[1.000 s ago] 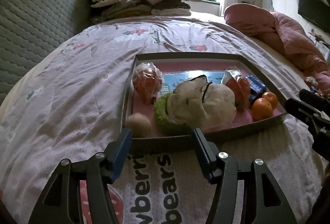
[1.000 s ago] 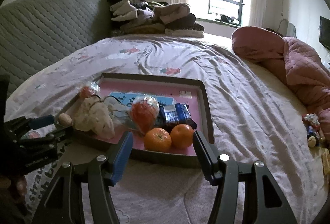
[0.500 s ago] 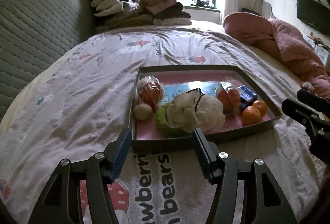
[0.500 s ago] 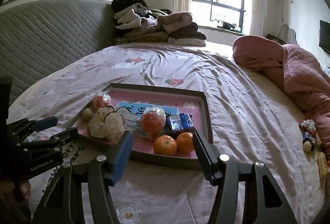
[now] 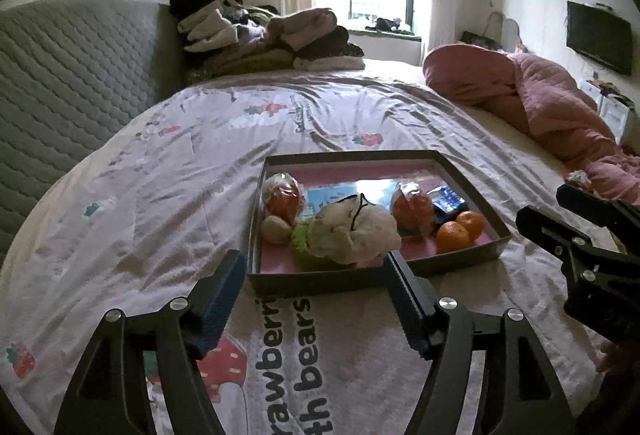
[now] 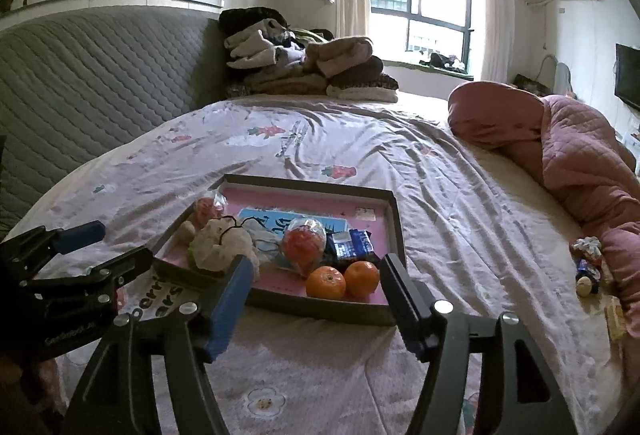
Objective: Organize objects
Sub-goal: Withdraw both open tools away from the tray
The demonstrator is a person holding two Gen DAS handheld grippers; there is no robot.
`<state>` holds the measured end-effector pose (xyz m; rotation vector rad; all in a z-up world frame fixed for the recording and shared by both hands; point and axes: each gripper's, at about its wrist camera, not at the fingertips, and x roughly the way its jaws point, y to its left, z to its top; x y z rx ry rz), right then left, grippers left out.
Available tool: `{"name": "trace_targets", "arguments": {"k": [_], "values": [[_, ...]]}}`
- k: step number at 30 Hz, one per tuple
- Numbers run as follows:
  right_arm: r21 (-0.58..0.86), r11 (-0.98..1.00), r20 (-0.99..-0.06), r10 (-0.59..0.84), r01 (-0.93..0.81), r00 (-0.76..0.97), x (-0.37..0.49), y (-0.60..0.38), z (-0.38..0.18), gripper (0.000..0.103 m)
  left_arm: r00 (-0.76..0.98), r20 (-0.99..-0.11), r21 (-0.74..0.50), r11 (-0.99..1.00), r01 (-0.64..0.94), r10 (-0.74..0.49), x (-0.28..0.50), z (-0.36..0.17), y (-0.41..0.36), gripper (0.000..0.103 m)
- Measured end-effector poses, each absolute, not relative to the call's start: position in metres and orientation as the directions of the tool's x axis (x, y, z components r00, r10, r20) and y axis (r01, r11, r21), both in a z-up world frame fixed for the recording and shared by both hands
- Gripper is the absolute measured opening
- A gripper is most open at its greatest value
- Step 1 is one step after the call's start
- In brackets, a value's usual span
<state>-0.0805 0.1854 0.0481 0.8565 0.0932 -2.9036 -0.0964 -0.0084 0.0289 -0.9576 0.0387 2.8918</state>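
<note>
The left gripper hovers just short of the tray's near wall, its fingers spread wide with nothing between them. The right gripper hangs before the tray's near right corner, fingers likewise wide apart and empty. Both sit above the printed bedsheet that the tray lies on.

Inside the tray, closest to its near wall, a cream cloth bundle with a dark cord rests on a green ring, filling the middle and blocking the way to what lies behind it. Left of the bundle is a small beige ball. At the tray's near right corner two oranges touch each other. Further in, a wrapped red item sits at the left wall and a second wrapped red item sits right of the bundle, with a blue packet just beside it and a blue card flat on the pink floor.

Right of the tray, well apart, small trinkets lie against a pink quilt. Beyond the tray, folded clothes are stacked by the grey headboard.
</note>
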Motion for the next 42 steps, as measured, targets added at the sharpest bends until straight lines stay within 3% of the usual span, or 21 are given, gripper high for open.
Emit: {"name": "trace_targets", "arguments": {"k": [31,42], "values": [[-0.045,-0.994,-0.494,-0.066,0.101,-0.867,-0.048,0.191,0.078,0.068,-0.851,-0.525,0.020,-0.999,-0.047,0.030,-0.050,0.063,-0.007,0.076],[-0.034,-0.995,-0.510,-0.060,0.090,-0.858,-0.047,0.193,0.067,0.068,-0.826,-0.564,0.033,-0.999,-0.032,0.008,-0.056,0.042,-0.003,0.076]]}}
